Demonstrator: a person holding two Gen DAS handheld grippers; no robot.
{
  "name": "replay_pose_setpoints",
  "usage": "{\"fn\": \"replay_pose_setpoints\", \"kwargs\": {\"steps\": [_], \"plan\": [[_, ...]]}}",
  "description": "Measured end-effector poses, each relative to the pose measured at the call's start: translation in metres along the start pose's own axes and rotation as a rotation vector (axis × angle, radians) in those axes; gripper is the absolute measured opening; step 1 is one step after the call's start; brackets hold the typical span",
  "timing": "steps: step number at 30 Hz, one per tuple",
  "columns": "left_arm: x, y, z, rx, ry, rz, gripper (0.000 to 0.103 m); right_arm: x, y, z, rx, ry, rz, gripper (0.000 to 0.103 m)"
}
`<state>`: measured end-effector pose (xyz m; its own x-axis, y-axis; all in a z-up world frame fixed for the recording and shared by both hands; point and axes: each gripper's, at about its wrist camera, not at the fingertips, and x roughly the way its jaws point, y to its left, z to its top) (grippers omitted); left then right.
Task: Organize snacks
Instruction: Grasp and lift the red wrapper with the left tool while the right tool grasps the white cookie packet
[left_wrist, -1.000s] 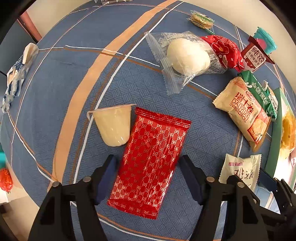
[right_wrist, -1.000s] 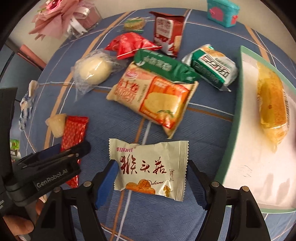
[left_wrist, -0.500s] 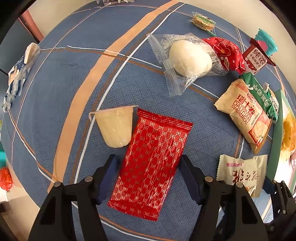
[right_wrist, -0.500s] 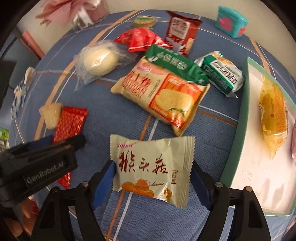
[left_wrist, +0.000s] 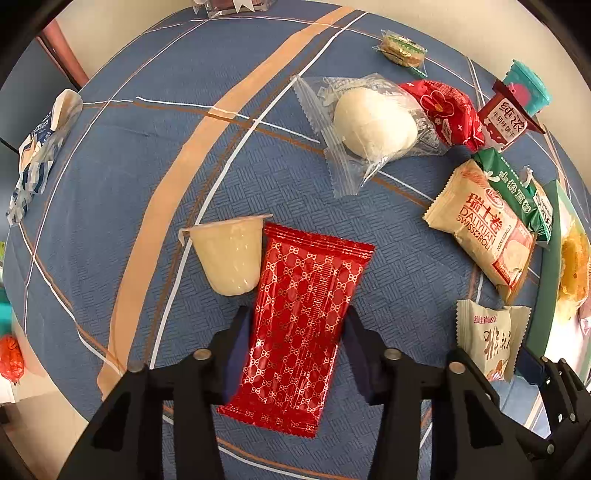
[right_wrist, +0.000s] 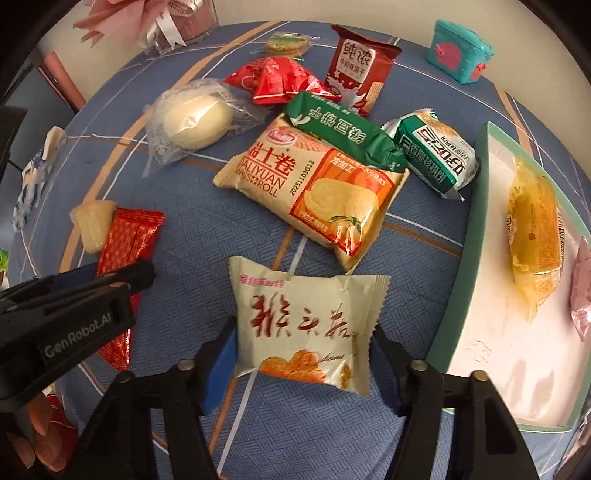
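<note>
Left wrist view: the left gripper (left_wrist: 295, 332) has closed in since half a second ago. Its blue pads, which then stood clear on either side of the red foil packet (left_wrist: 301, 328), now press against both long edges, so it looks clamped on the packet. The packet lies flat on the blue tablecloth (left_wrist: 147, 155), its upper left edge touching the pale jelly cup (left_wrist: 231, 254). My reading is that the grasp is made and lifting is what remains. The cup sits so close that it may be nudged as the packet comes up.

Right wrist view: the right gripper (right_wrist: 301, 354) has likewise narrowed over the same half second and is shut on the cream pastry packet (right_wrist: 303, 325), pads pressed to both side seams. The print is motion-blurred and the packet's lower edge seems to stand off the cloth, so it is probably being raised; I cannot be sure. The green-rimmed tray (right_wrist: 461, 273) lies just to the right, already holding a yellow cake packet (right_wrist: 535, 236) and something pink at its far edge. The tray seems the likely destination for both. The swiss roll packet (right_wrist: 314, 188) and other snacks wait beyond.
</note>
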<state>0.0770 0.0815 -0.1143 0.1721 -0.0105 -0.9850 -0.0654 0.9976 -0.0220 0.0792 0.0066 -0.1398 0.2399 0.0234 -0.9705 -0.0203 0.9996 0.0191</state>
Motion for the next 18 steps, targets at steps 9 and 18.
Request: {"fn": "replay_pose_setpoints", "kwargs": {"steps": [9,18], "plan": [[-0.007,0.008,-0.002,-0.042,0.002,-0.072,0.048,-0.019,-0.043,0.001,0.047,0.01,0.063,0.061],[-0.044,0.003,-0.004,-0.057,-0.085,-0.136,0.048,-0.058,-0.086,0.006,0.114,-0.038,0.104,0.061]]}}
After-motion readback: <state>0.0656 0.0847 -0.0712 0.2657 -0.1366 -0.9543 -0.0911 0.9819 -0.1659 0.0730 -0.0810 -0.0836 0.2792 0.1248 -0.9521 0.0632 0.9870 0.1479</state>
